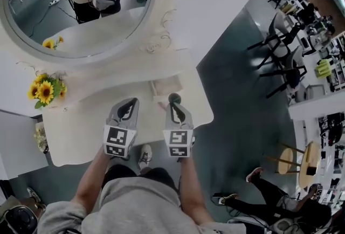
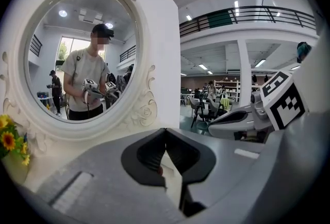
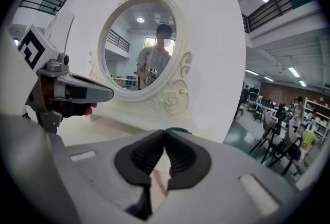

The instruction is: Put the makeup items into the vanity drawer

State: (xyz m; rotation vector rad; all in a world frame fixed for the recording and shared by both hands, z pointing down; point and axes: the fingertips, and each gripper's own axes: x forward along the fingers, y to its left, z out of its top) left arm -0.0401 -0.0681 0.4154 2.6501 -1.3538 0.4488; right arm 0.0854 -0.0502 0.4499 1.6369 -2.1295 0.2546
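Observation:
On the cream vanity top (image 1: 91, 125), a small open drawer (image 1: 166, 88) sits at the foot of the mirror. Just in front of it are a dark green round-topped makeup item (image 1: 174, 98) and a small pink item (image 1: 161, 104). My right gripper (image 1: 173, 104) is shut and hovers right behind the green item (image 3: 179, 130), its tips meeting with nothing clamped (image 3: 165, 133). My left gripper (image 1: 130, 102) hangs over the table to the left of the drawer. It is also shut and empty (image 2: 165, 133). The pink item (image 3: 160, 182) shows under the right jaws.
A large oval mirror (image 1: 81, 6) stands at the back of the vanity and reflects the person with both grippers. A sunflower bunch (image 1: 46, 90) is at the table's left. The table's right edge (image 1: 207, 114) drops to the floor, with chairs (image 1: 280, 60) and a seated person (image 1: 269, 195) beyond.

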